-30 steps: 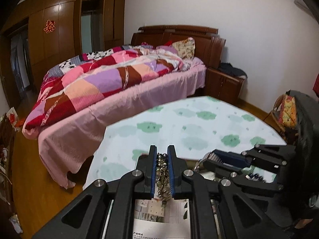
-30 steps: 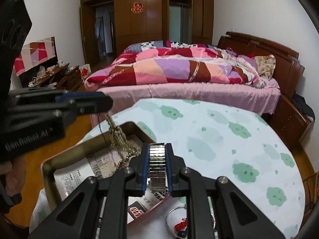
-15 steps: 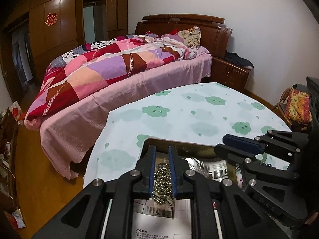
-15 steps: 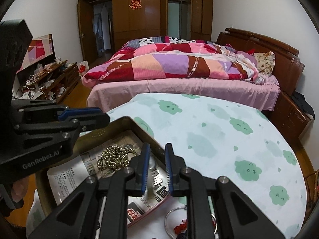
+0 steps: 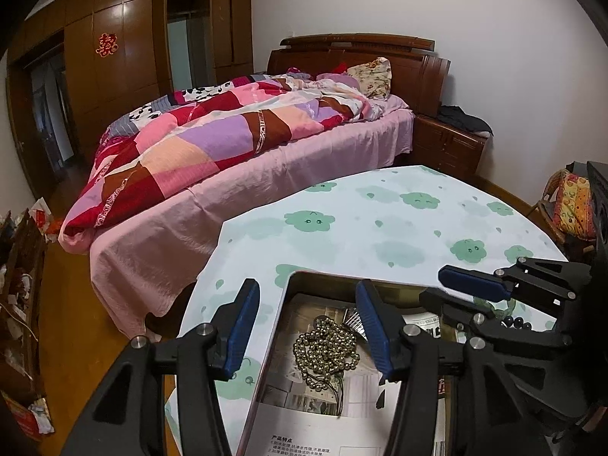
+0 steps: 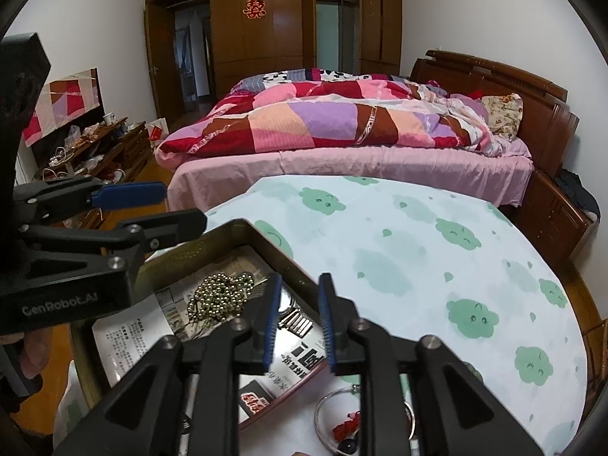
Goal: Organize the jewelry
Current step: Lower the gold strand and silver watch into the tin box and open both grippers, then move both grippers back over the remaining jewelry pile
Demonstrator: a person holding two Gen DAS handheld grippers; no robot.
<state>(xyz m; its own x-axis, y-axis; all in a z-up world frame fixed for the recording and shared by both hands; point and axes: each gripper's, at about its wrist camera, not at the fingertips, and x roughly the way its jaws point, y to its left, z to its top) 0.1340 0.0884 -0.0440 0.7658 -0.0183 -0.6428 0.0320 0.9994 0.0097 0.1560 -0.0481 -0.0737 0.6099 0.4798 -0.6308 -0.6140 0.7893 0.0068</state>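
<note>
A heap of gold bead necklace (image 5: 326, 349) lies on the newspaper lining of a metal tray (image 5: 342, 278). My left gripper (image 5: 307, 325) hovers just above it; its jaws are opening and the pads touch nothing. In the right wrist view the same beads (image 6: 220, 296) rest beside a silver link watch band (image 6: 296, 321), which also lies in the tray (image 6: 266, 241). My right gripper (image 6: 299, 321) stands over the band, its jaws opening, with the band loose below them. The left gripper (image 6: 152, 209) shows at the left there.
The tray sits near the edge of a round table (image 6: 418, 247) under a white cloth with green clouds. A thin bangle with a red charm (image 6: 342, 418) lies on the cloth by the tray. Beyond the table stands a bed (image 6: 342, 144).
The left gripper let go of the bead necklace, which dropped into the tray, and its jaws spread wide. The right gripper released the watch band into the tray and opened a little.
</note>
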